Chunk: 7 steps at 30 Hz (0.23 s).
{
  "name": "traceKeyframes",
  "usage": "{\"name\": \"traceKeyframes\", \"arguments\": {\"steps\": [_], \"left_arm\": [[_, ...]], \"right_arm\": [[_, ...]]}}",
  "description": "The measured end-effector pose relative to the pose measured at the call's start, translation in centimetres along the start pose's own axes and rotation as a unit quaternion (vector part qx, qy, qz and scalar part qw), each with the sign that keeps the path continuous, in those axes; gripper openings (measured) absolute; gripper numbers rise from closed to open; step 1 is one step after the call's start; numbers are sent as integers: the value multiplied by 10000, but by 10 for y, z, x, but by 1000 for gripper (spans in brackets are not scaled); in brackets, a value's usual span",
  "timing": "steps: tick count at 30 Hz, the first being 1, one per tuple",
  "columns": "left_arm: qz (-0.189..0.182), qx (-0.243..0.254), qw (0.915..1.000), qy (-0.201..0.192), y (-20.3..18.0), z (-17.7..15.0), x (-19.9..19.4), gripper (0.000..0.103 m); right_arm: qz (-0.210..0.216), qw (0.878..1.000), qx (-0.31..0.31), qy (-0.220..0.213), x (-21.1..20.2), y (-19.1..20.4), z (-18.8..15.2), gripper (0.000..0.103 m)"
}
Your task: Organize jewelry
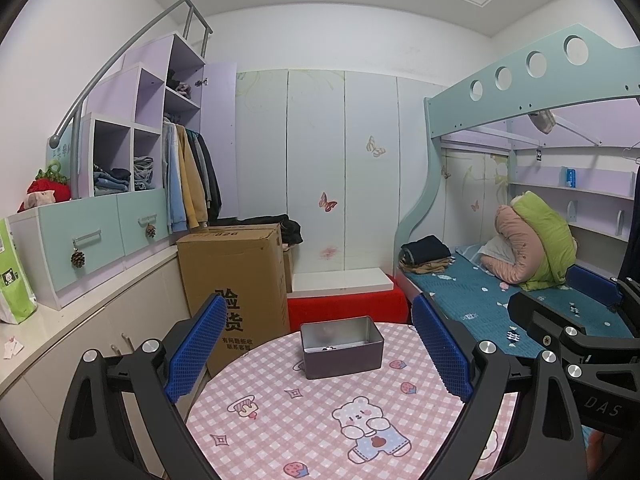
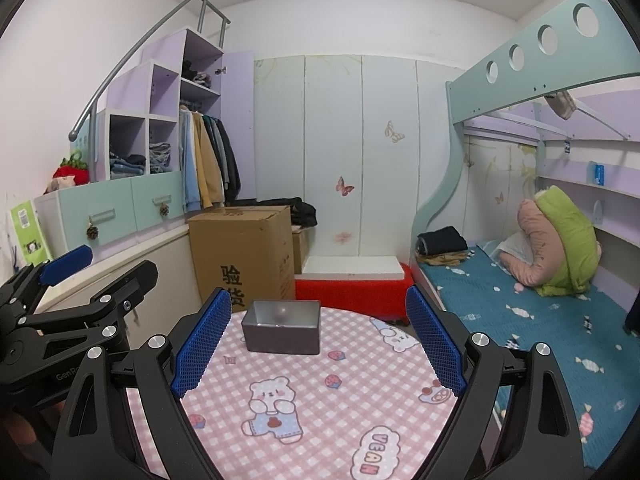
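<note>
From your left wrist camera, a round table [image 1: 304,412] fills the foreground, covered in a pink checked cloth printed with bears and strawberries. An open metal tin [image 1: 341,346] sits toward its far edge, ahead of your left gripper [image 1: 320,350], which hangs over the near half of the table with its 2 blue pads spread wide and nothing between them. A small dark piece lies on the tin's floor; what it is cannot be told. Your right gripper [image 1: 580,320] shows at the right edge, over the bed side. Beyond the table stand a tall cardboard box [image 1: 236,276] at the left and a red stool [image 1: 348,306] with a white board on top, straight behind the tin. Pale wardrobe doors with butterfly stickers close the back of the room. A stepped shelf unit with folded clothes and hanging jackets runs along the left wall.

From your right wrist camera, the same tin [image 2: 282,328] sits left of centre on the table [image 2: 320,400], nearer the left pad of your right gripper [image 2: 318,344]. Its jaws also stand wide, holding nothing. Your left gripper [image 2: 66,276] juts in at the left edge, also open. A bunk bed [image 2: 520,320] with a blue candy-print sheet, a rolled green and pink quilt and folded clothes lies to the right.
</note>
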<state>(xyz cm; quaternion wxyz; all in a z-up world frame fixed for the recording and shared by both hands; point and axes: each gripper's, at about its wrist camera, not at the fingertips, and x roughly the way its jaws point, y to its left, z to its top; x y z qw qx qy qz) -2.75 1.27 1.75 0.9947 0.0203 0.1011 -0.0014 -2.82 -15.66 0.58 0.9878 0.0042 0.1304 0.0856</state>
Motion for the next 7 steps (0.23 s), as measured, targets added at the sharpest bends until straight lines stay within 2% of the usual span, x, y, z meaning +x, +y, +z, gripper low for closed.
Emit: {"name": "traceKeyframes", "arguments": {"steps": [7], "left_arm": [[-24, -26, 10000, 54, 3, 2, 3, 91]], "right_arm": [[13, 10000, 27, 42, 1, 4, -2, 86]]}}
